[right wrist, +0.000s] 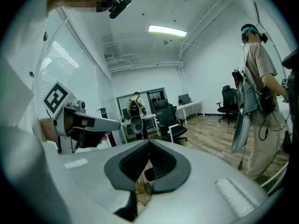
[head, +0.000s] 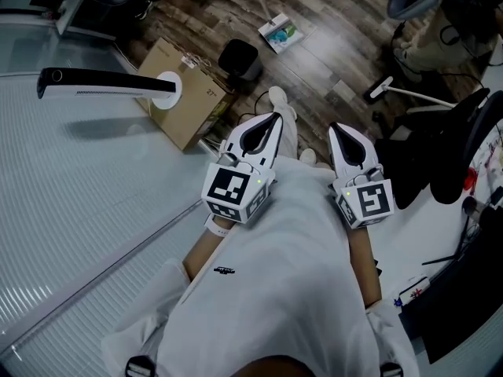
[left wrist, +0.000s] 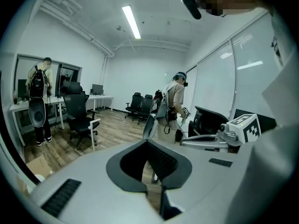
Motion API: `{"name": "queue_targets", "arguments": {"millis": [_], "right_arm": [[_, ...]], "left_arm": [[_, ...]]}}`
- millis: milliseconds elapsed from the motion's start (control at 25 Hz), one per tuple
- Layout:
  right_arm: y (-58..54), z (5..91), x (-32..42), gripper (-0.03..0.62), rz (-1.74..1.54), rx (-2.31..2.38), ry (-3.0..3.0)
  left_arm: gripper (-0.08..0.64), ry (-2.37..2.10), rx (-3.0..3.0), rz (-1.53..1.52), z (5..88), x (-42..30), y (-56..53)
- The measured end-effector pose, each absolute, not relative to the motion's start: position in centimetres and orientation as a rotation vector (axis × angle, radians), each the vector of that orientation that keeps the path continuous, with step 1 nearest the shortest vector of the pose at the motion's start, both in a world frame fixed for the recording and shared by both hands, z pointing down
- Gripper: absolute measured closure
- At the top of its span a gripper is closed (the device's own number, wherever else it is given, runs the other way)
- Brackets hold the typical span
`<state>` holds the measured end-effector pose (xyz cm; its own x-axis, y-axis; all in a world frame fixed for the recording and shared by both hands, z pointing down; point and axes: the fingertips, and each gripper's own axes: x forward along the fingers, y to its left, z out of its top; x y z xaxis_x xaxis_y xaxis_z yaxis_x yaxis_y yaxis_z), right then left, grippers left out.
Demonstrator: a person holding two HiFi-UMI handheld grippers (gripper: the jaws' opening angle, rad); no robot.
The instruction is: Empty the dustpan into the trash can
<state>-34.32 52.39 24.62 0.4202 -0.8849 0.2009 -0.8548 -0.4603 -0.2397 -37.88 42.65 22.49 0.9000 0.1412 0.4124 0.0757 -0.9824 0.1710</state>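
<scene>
I'm looking down past a white shirt (head: 275, 289) at both tools held out ahead of me. The left gripper (head: 274, 117) is showing its jaws pressed together with nothing between them. The right gripper (head: 337, 126) is reading the same, closed and empty.

Out on the wooden floor (head: 330, 61), the small black trash can (head: 240, 58) is standing just beside a cardboard box (head: 185, 104). What I'm taking for the dustpan (head: 280, 32), white with a teal patch, is lying flat a little beyond the can and apart from it, its long handle running toward the top edge. Neither tool is touching it.

For writing, I'm getting little. The box is carrying a small dark mark near its top edge, too small to read. The black print (head: 224, 270) on the shirt is unreadable too. The cubes are showing only black-and-white square markers.
</scene>
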Motion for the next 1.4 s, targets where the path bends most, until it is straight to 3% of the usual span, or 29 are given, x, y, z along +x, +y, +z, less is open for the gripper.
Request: {"name": "queue_targets", "arguments": {"millis": [920,1200,1280,1400], "right_arm": [[25.2,21.0,-12.0,0.557,-0.501,-2.569,1.727],[17.4,20.5,-7.7,0.532,-0.564,-2.541,1.888],[15.0,20.9,-6.9,0.497,-0.582,-2.526,1.965],[12.3,21.4,-6.4,0.504,-0.605,-2.513,2.06]], "left_arm": [[0.552,0.027,2.816,0.567,21.3,-17.7,15.0],[0.552,-0.089,2.771,0.483,21.1,-14.8,7.7],[0.552,-0.117,2.752,0.482,22.0,-14.1,5.8],[0.552,-0.15,2.735,0.488,23.0,-13.8,3.4]]}}
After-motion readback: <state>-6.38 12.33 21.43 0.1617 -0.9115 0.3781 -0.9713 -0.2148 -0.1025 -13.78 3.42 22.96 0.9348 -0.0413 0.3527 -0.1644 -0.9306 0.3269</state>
